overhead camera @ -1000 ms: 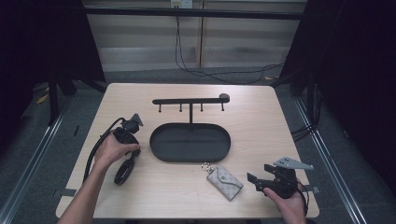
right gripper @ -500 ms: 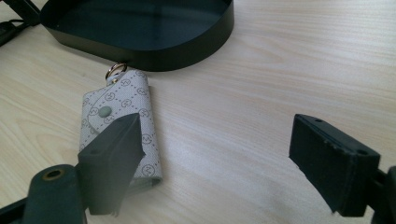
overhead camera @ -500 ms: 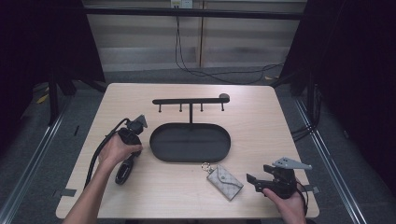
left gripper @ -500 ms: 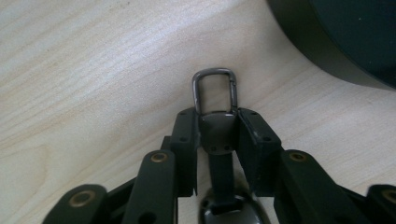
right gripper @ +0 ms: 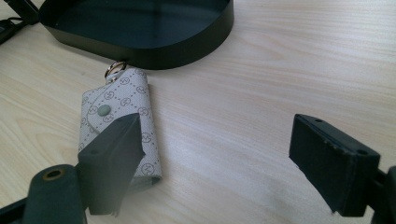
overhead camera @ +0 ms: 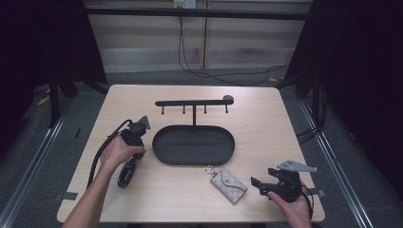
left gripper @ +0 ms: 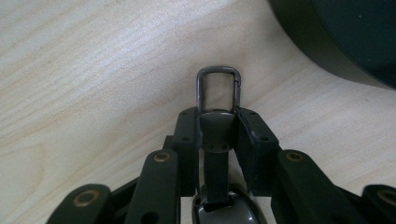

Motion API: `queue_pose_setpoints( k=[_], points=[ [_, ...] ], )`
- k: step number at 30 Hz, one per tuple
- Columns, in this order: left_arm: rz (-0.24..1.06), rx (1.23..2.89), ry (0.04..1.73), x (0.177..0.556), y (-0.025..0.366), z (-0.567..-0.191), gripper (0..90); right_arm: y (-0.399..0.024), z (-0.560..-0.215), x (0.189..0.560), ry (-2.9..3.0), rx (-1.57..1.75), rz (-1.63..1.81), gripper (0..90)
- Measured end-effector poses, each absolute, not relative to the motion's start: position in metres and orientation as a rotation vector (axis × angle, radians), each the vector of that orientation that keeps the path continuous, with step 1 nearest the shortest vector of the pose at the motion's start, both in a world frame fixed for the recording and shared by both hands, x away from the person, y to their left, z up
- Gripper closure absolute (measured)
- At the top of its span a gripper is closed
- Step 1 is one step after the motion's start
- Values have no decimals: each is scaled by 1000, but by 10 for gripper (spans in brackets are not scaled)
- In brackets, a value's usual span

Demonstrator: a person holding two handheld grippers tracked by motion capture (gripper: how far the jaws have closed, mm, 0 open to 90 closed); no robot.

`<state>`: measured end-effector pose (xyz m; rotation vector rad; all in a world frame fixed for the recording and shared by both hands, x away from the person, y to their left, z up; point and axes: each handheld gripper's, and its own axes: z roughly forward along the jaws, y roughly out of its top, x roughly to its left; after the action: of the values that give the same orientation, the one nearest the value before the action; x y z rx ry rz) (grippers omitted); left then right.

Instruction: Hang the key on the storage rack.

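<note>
My left gripper (overhead camera: pixel 127 176) leans down onto the table just left of the black oval tray (overhead camera: pixel 158 142). In the left gripper view it (left gripper: pixel 218 123) is shut on the strap end of a black key fob (left gripper: pixel 215 140), whose metal clasp (left gripper: pixel 218 88) sticks out past the fingertips. A grey patterned key pouch (overhead camera: pixel 229 184) with a gold ring lies in front of the tray. My right gripper (overhead camera: pixel 259 183) rests just right of the pouch, jaws wide open. In the right gripper view (right gripper: pixel 233 154) the pouch (right gripper: pixel 119 105) lies partly behind the left finger (right gripper: pixel 114 158), and nothing is gripped.
A black hook rack (overhead camera: pixel 194 102) stands behind the tray on its thin post. The tray's wall (right gripper: pixel 187 42) is close beyond the pouch, and its curved end (left gripper: pixel 355 42) is near the clasp. Bare wood stretches at the back and right of the table (overhead camera: pixel 266 123).
</note>
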<state>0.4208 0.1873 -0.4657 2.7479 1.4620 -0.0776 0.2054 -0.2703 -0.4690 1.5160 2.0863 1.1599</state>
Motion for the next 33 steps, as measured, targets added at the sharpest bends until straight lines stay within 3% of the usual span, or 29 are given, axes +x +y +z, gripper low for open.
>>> queue_pose_setpoints(
  k=[5,21,33],
  points=[
    [-140,2744,1449,419,191,-466,709,-271,-469,206,2082,1522,1157,170],
    [-143,2695,1419,414,205,-440,709,-271,-469,205,2080,1532,1152,170],
    [-82,2660,1402,411,209,-412,709,-271,-469,206,2078,1537,1149,170]
  ],
)
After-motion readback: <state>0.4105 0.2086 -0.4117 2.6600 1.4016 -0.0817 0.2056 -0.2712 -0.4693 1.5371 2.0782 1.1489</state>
